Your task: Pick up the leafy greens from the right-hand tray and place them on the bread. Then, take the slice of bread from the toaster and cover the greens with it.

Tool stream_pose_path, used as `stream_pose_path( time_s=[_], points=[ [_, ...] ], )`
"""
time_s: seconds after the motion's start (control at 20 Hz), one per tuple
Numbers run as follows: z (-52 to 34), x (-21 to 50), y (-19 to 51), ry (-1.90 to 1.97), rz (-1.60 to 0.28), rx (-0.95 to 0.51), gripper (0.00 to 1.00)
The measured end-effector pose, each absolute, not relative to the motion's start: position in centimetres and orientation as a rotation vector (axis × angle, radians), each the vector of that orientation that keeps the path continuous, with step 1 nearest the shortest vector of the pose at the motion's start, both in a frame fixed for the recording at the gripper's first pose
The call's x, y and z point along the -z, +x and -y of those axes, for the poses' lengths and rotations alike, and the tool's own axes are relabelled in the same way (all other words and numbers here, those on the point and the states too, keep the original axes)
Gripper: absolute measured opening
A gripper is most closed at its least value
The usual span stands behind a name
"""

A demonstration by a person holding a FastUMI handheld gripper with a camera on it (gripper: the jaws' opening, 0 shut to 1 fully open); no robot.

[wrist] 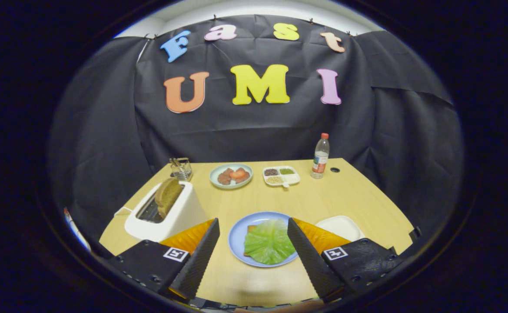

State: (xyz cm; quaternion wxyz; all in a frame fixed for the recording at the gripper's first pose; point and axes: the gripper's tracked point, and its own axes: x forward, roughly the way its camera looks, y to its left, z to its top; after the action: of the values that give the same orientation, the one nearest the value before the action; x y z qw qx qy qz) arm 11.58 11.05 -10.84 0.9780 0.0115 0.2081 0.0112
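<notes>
Since the leafy greens (269, 247) already lie on the bread (250, 229), which sits on the blue plate (236, 237), the first half of the task looks done, and the step in hand is the second one: fetching the slice of bread (168, 196) from the toaster (167, 217). With its fingers spread wide apart and nothing between them but open air above the plate, the claw (251, 237) is released and empty. The plate sits on the table (349, 195) between and just ahead of the two fingers.

My reading is that the next move calls for swinging the claw toward the toaster, which stands beside and beyond the left finger, and lining the fingers up with the two flat faces of the slice. That slice stands upright in the slot, dark brown, with its rounded top well clear of the toaster, so there is a good part to grip. It probably needs a straight upward pull to come free of the slot.

As for the greens, they look like one broad, pale green leaf, ruffled and veined, spread flat and covering nearly all of the bread; only a brown corner peeks out at the far left edge. Just beyond the right finger sits the white tray (343, 226), with nothing visible on it.
</notes>
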Motion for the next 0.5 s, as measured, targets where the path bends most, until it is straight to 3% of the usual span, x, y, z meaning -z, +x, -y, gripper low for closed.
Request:
stream_pose_path(
  time_s=[0.5],
  points=[
    [-22.6,8.9,12.7,-0.140,-0.428,-0.108,0.96]
  ],
)
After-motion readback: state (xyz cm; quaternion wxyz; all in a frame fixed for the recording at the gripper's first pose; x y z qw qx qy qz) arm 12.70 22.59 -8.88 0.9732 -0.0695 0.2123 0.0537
